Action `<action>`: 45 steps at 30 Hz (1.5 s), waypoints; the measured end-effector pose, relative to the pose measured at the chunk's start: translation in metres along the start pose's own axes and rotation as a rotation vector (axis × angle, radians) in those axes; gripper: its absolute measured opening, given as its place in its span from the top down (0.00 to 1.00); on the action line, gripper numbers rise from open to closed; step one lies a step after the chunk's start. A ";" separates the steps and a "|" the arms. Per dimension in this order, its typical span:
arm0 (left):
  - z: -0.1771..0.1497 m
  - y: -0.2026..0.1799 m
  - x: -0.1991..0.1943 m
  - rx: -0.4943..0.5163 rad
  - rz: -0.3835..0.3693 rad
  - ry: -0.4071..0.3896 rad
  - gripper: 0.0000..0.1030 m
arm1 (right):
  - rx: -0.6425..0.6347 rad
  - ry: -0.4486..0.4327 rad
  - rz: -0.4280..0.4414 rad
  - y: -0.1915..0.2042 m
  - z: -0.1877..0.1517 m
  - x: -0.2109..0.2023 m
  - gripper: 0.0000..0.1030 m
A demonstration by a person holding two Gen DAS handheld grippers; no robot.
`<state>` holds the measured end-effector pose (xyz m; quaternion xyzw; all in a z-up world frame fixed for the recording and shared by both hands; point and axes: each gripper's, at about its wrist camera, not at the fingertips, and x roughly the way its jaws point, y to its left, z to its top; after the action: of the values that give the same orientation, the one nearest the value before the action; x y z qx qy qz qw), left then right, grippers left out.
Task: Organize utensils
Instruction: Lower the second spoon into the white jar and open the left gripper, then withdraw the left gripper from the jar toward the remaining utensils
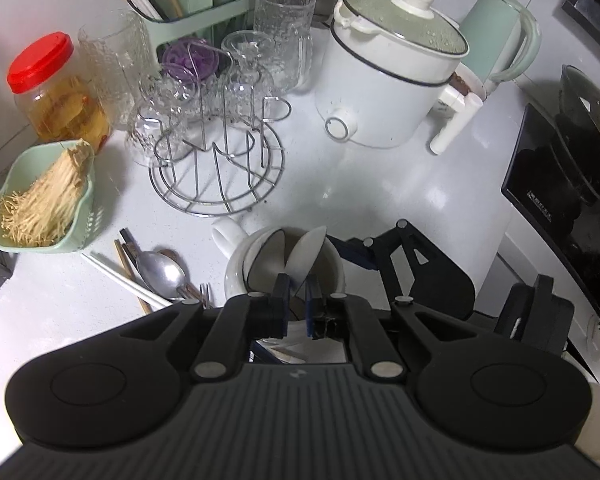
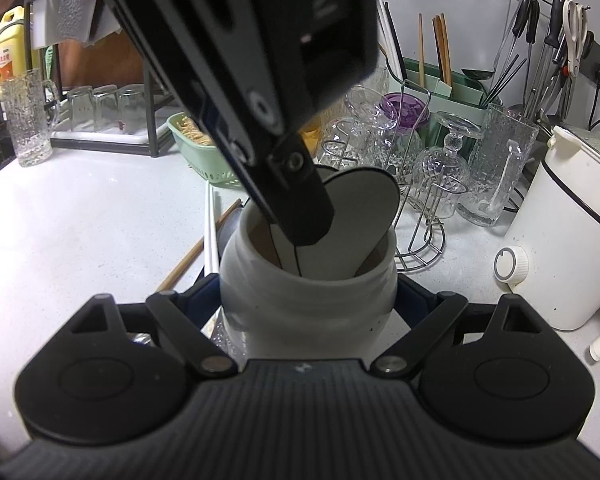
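Note:
A white ceramic mug [image 1: 240,268] stands on the white counter and holds two white soup spoons, bowls up [image 1: 309,249]. My left gripper [image 1: 297,298] reaches down over the mug's mouth, its fingers nearly closed around the right spoon's handle. In the right wrist view my right gripper [image 2: 308,300] is shut on the mug [image 2: 308,304], a finger on each side. The left gripper's finger [image 2: 300,204] dips into the mug beside the spoons [image 2: 356,216]. Loose chopsticks, a metal spoon [image 1: 162,272] and a fork lie left of the mug.
A green utensil caddy [image 1: 188,12] with chopsticks stands at the back. In front of it is a wire rack of upturned glasses [image 1: 216,148]. A white electric pot [image 1: 384,76], red-lidded jar [image 1: 56,88], green noodle basket [image 1: 48,200] and black cooktop [image 1: 560,192] surround the counter.

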<state>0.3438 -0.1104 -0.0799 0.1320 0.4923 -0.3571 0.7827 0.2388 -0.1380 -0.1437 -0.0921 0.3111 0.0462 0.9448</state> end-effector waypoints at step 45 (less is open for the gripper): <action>-0.042 0.080 -0.089 -0.268 0.094 -0.280 0.74 | 0.039 0.061 -0.045 0.006 0.010 0.004 0.11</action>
<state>0.3476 0.0077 -0.0345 -0.0016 0.4150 -0.2665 0.8699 0.2464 -0.1303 -0.1390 -0.0818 0.3386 0.0162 0.9372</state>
